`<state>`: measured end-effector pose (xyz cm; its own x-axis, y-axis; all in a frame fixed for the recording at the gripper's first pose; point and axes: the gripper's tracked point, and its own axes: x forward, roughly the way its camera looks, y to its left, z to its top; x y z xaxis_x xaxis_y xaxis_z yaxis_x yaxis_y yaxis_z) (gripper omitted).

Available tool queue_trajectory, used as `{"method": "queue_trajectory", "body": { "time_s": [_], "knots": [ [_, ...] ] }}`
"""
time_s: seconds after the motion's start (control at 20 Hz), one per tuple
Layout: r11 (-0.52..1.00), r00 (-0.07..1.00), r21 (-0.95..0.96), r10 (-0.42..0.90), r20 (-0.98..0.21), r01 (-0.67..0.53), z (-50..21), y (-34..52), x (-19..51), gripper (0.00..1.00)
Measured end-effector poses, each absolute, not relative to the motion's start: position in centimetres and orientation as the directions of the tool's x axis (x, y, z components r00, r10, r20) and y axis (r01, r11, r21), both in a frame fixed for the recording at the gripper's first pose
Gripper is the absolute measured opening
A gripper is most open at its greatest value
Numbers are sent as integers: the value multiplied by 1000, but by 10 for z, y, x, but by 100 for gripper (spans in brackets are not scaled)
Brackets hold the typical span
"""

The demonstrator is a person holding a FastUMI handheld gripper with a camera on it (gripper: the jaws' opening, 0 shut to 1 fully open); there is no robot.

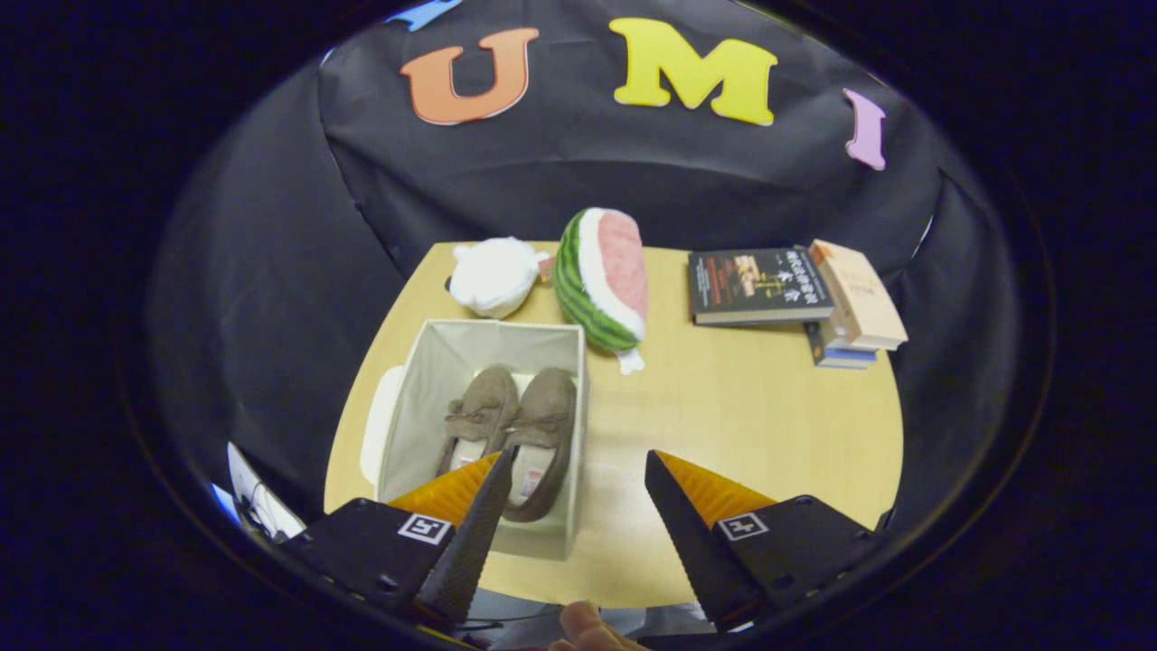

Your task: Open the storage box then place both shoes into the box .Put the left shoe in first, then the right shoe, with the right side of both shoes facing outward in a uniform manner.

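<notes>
Both shoes (511, 425) seemingly sit in the storage box (434, 362), so lift the wide, empty gripper (578, 470) straight clear

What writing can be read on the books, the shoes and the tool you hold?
On the dark book: pale cover print, too small and blurred to read.
On the tan book beside it: faint print, unreadable.
On the shoes in the storage box: insole tags, too small to read.
On the tool, open with nothing between its fingers: square coded markers, no words.
</notes>
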<state>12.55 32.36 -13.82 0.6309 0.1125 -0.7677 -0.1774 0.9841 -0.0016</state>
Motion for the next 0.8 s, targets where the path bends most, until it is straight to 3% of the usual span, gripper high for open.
{"method": "queue_trajectory", "body": {
  "time_s": [0.25,0.55,0.8],
  "knots": [
    [975,849,-166,41,-526,-150,-52,251,126,96],
    [986,975,-152,40,-220,-75,43,189,93,96],
    [995,999,-98,-21,44,25,101,143,52,95]
  ]
}}
